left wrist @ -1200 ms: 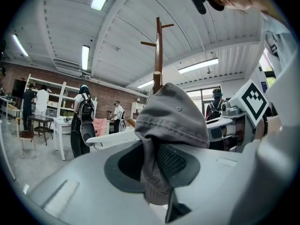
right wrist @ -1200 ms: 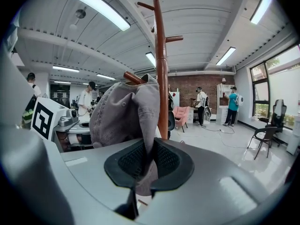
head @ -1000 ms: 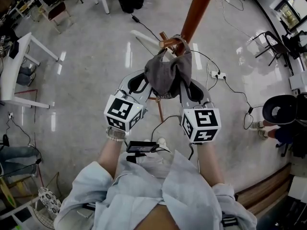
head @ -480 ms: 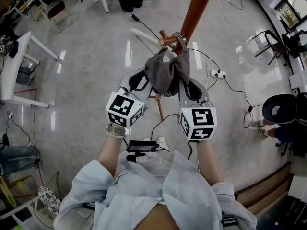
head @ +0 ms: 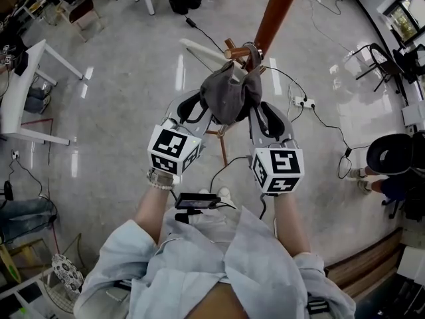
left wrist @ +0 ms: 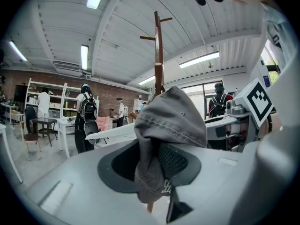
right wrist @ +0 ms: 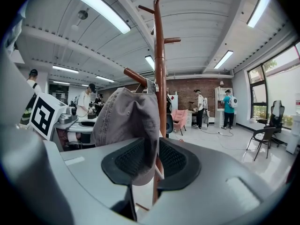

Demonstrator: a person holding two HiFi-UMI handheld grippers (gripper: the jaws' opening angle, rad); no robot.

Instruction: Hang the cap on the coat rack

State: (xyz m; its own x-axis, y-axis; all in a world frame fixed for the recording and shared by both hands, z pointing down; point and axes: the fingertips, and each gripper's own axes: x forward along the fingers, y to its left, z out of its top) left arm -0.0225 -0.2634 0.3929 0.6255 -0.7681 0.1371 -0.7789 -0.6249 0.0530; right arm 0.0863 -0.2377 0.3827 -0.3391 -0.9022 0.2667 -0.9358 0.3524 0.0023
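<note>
A grey cap (head: pixel 226 98) is held up between both grippers against the brown wooden coat rack (head: pixel 273 15). My left gripper (head: pixel 201 113) is shut on the cap's left side (left wrist: pixel 166 125). At the cap's right side (right wrist: pixel 126 121) my right gripper (head: pixel 254 115) is shut on the fabric. The cap's back strap (head: pixel 252 50) reaches a low peg (head: pixel 234 52) of the rack. In the right gripper view that peg (right wrist: pixel 136 77) slants up just behind the cap's top; whether the strap is over it I cannot tell. The pole (right wrist: pixel 160 64) stands right behind the cap, with more pegs higher up.
Cables and a power strip (head: pixel 302 103) lie on the shiny floor by the rack's base. A white table (head: pixel 30 88) stands at left, chairs (head: pixel 382 62) at right. A seated person (head: pixel 392 171) is at the right edge. Several people (left wrist: pixel 84 118) stand in the room's background.
Both grippers and the cap have edged slightly up toward the peg; the strap now sits closer to the peg's end. Both grips hold as before.
</note>
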